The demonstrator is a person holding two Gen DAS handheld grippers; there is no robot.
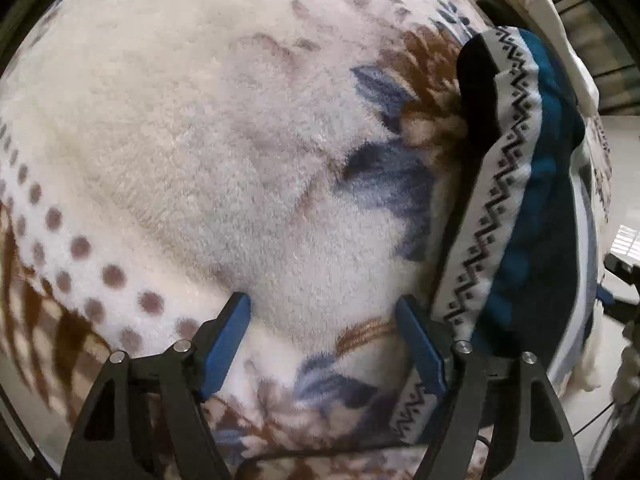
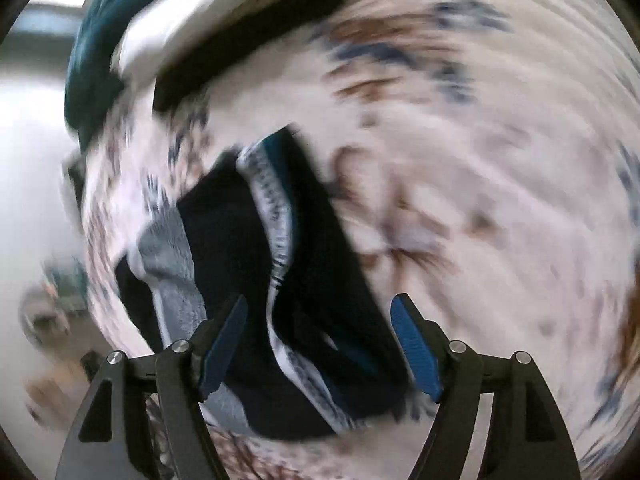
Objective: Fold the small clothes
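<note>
A small dark navy and teal garment with a white zigzag-patterned band lies bunched on a fluffy floral blanket, to the right of my left gripper. The left gripper is open and empty, its right finger touching the garment's band. In the blurred right wrist view the same kind of dark garment with a white band and a grey patch lies crumpled under my right gripper, which is open, jaws wide on either side of the cloth.
A cream cloth is heaped at the blanket's far right edge. In the right wrist view more teal and white folded cloth lies at the top left. Pale floor shows beyond the blanket.
</note>
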